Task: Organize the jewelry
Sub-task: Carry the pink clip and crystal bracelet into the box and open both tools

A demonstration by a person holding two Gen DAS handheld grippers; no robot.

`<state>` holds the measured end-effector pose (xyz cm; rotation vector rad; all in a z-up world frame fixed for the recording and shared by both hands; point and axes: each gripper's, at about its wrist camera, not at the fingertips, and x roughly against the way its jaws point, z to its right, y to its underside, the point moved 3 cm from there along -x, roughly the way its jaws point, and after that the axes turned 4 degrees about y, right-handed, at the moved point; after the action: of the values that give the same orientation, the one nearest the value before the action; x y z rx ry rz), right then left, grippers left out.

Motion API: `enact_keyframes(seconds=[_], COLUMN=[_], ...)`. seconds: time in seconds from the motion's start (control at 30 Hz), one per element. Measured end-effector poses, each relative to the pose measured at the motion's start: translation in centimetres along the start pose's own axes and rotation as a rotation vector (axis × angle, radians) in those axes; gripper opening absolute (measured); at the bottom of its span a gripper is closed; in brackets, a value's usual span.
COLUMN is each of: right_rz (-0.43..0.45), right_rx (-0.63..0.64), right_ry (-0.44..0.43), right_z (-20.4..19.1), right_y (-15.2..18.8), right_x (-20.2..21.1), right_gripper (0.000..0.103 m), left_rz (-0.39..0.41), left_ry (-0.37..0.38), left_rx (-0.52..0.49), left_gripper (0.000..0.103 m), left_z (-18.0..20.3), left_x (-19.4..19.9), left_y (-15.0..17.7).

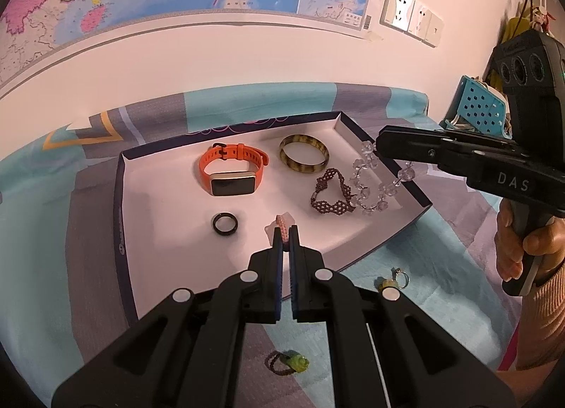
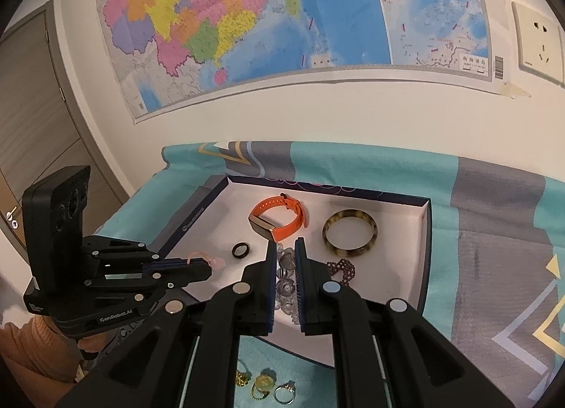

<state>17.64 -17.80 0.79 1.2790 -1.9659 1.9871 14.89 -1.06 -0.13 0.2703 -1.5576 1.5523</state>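
Evidently light and limp, the pink braided ring (image 1: 281,228) is pinched edge-on between the left gripper (image 1: 286,235) tips, above the tray (image 1: 122,196). Clear bead bracelet (image 2: 285,279), slippery and loose, is clamped in the right gripper (image 2: 285,249), dangling beneath.

I'm working in a home, most likely a bedroom. Beyond my fingers a large coloured wall map (image 2: 282,19) is taped to a plain white wall, with household wall sockets (image 1: 411,14) off to the right of it. Under the fingers lies a bedsheet (image 2: 494,203) in teal and grey with yellow geometric print. Far left of the right fingers stands a brown interior door (image 2: 31,108) with a lever handle. Right of the left fingers sits a blue perforated plastic basket (image 1: 478,106).
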Motion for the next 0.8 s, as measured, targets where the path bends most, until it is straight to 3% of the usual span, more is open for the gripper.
enact_keyframes(seconds=[0.8], right_rz=[-0.062], right_rx=[-0.091], right_ry=[0.017], right_z=[2.7], right_y=[-0.5], right_x=[-5.0], right_gripper=[0.008], left_rz=[-0.079], left_ry=[-0.029], left_rx=[0.017], left_gripper=[0.004], left_z=[-1.7], left_x=[-3.7], left_y=[-0.3])
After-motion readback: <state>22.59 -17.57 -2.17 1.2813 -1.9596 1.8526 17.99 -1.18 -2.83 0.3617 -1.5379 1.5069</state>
